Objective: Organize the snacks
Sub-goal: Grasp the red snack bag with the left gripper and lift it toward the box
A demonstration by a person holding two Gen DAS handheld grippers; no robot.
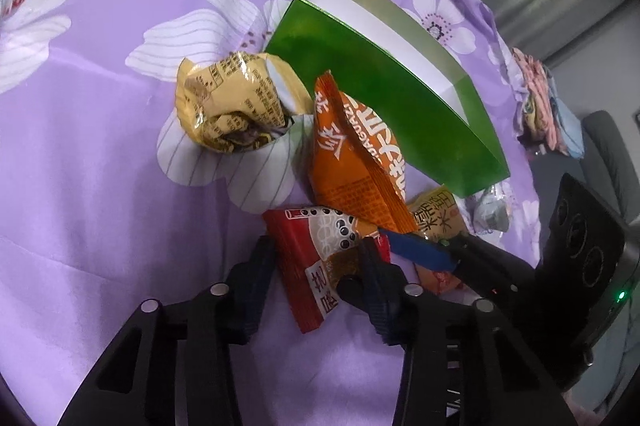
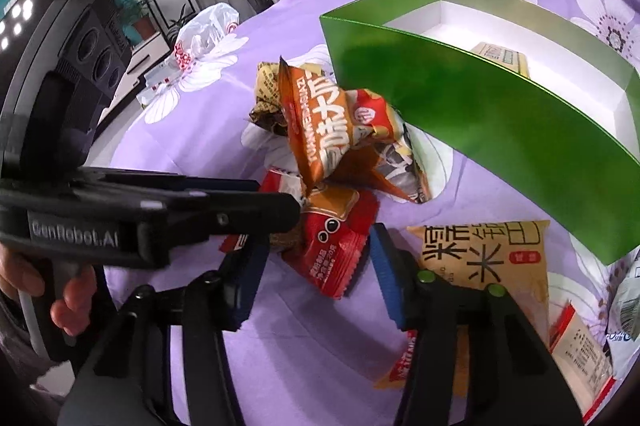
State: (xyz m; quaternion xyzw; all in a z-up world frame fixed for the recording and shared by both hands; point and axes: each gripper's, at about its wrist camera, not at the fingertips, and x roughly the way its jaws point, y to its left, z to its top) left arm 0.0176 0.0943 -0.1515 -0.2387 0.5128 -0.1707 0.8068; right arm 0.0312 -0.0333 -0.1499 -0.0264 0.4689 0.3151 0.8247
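Observation:
A red snack packet with black dots (image 1: pixel 316 266) lies on the purple flowered cloth (image 1: pixel 100 186). My left gripper (image 1: pixel 316 244) is shut on one end of it, and it reaches in from the left in the right wrist view (image 2: pixel 286 212). My right gripper (image 2: pixel 317 238) straddles the same red packet (image 2: pixel 334 250); its blue pads (image 2: pixel 390 278) stand close on either side without clearly pressing. Behind lies an orange packet (image 2: pixel 320 130), leaning on other snacks. The open green box (image 2: pixel 480 130) stands beyond, with one pale packet (image 2: pixel 500 58) inside.
A crumpled yellow packet (image 1: pixel 232 102) lies left of the orange packet (image 1: pixel 356 154). A yellow rice-snack packet (image 2: pixel 488 258) sits right of my right fingers, with more packets (image 2: pixel 580 342) beside it. A white plastic bag (image 2: pixel 204 34) lies far left. A hand (image 2: pixel 68 302) holds the left gripper.

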